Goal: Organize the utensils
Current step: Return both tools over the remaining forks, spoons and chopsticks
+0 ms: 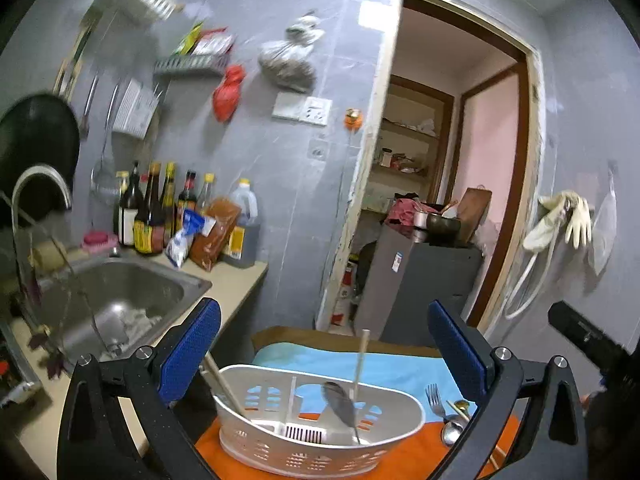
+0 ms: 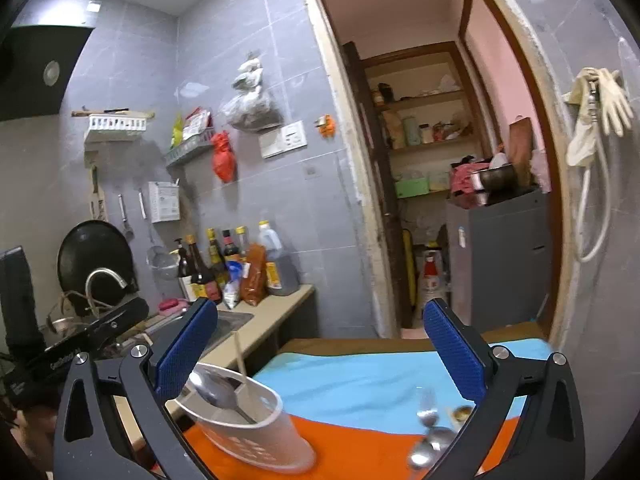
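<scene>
Jaws of both the left gripper (image 1: 324, 352) and right gripper (image 2: 320, 350) gape wide, holding nothing; white basket (image 1: 320, 432) with spoon (image 1: 340, 404) and chopsticks (image 1: 360, 360) stands on orange cloth (image 1: 408, 460), loose cutlery (image 1: 448, 416) beside it, sink (image 1: 132, 292) beyond

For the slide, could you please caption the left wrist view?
Open left gripper above a white utensil caddy holding chopsticks and spoon.

Steel sink (image 1: 132, 292) set in a beige counter (image 1: 236, 280), sauce bottles (image 1: 152, 208) lined against the grey tiled wall, red bag (image 1: 228, 92) hung beside a switch plate (image 1: 302, 109), rubber gloves (image 2: 600, 108) hung by the doorway (image 2: 440, 160), grey cabinet (image 2: 500, 256) seen beyond
</scene>
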A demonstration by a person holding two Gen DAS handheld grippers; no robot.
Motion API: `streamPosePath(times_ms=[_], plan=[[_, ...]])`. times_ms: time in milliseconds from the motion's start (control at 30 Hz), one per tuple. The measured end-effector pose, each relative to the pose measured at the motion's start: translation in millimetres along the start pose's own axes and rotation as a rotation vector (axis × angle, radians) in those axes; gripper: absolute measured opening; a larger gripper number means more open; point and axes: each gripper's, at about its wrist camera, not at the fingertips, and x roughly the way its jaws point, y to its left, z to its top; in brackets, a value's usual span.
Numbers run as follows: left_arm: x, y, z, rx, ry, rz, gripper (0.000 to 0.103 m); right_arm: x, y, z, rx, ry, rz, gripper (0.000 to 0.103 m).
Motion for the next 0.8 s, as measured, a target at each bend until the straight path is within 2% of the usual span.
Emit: streamPosePath(times_ms=[333, 533, 800], plan=[[-11.4, -78.2, -25.5, 0.115, 0.003, -0.064, 0.101, -48.6, -51.1, 1.6, -0.054, 0.009, -0.076, 0.103], [-1.7, -111.1, -53.3, 0.118, 0.051, -0.088, 0.101, -61.1, -84.1, -8.4, -0.058, 0.045, -0.127, 0.103], [11.4, -143.7, -93.8, 0.128, 0.186, -0.143, 0.101, -61.3, -126.8, -34.6, -0.032, 0.162, -0.156, 0.103]])
